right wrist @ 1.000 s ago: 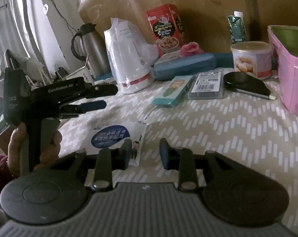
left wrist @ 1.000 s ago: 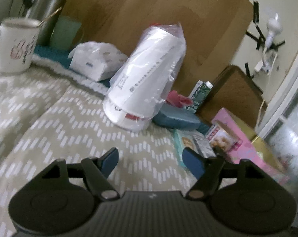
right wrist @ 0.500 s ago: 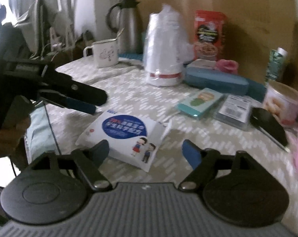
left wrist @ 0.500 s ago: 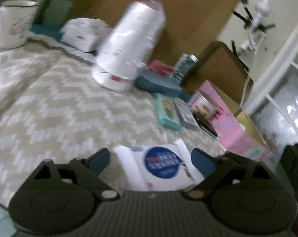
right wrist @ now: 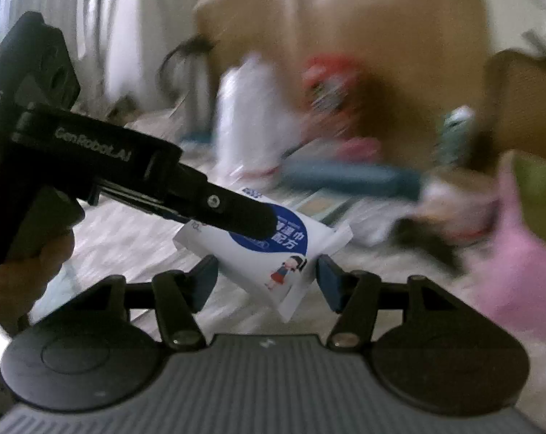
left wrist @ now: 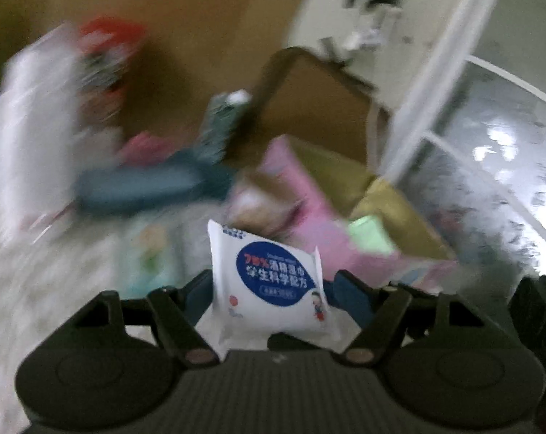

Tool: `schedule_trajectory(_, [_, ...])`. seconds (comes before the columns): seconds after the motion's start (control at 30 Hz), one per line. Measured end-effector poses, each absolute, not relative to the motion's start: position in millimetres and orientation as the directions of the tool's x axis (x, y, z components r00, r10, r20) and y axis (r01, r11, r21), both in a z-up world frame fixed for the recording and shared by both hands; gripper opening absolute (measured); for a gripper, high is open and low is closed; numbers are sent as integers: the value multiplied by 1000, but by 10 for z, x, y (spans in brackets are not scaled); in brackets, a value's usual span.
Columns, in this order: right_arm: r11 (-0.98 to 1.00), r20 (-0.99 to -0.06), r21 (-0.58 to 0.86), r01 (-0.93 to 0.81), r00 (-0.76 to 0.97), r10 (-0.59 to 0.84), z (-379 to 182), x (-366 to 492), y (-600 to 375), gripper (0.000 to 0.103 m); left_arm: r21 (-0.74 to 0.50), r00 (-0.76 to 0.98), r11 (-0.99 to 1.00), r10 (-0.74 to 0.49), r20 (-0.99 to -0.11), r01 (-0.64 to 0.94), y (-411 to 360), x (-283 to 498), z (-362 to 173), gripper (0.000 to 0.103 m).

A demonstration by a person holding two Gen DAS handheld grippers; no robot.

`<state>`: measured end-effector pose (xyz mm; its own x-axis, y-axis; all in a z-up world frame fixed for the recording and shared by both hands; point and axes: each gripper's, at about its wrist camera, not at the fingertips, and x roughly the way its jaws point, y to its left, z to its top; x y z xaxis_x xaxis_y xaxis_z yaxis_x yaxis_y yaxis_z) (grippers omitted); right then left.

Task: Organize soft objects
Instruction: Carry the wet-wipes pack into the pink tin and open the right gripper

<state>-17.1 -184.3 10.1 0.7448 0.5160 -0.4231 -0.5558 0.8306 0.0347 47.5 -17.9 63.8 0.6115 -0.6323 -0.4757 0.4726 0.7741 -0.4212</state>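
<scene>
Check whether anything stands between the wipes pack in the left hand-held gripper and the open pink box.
Nothing visible does. The left hand-held gripper, jaws just closed further, holds the wipes pack lifted; the pink box lies beyond, to the right, its top open. A blurred tub sits beside its near wall.

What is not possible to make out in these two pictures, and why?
1. Right wrist view: whether the right gripper grips the pack. Its jaws have just been closing with the pack between them, but blur hides the contact.
2. Both views: the things behind the pack, smeared by motion blur.
3. Left wrist view: the pink box's inside, blurred.
</scene>
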Motion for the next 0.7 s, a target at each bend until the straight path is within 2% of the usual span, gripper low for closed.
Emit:
schedule_trajectory(0.2, [932,-340,2,-361,877,341,313,-28,-2536,62,-356,552,698,-713,-433,621,-1123,838,915,73])
schedule_trajectory(0.3, [963,-336,27,-269,905,262,353,86,-2877,62,-328,531,688,-716,-454,647,-1543,1062,866,73])
schedule_trajectory(0.4, [981,-359,35,-190,914,190,322,277,-3126,63,-285,557,731,-666,-496,620,-1871,1278,712,76])
schedule_trajectory(0.5, [998,-383,9,-61,922,60,239,482,-3302,64,-280,559,753,-639,-529,596,-1957,1342,596,74])
schedule_trajectory(0.57, [998,-391,57,-36,919,55,190,519,-3421,64,-291,562,743,-654,-507,602,-1830,1243,603,74])
schedule_trajectory(0.7, [993,-343,119,-19,937,59,185,399,-3496,64,-270,610,753,-649,-455,600,-1387,938,662,77])
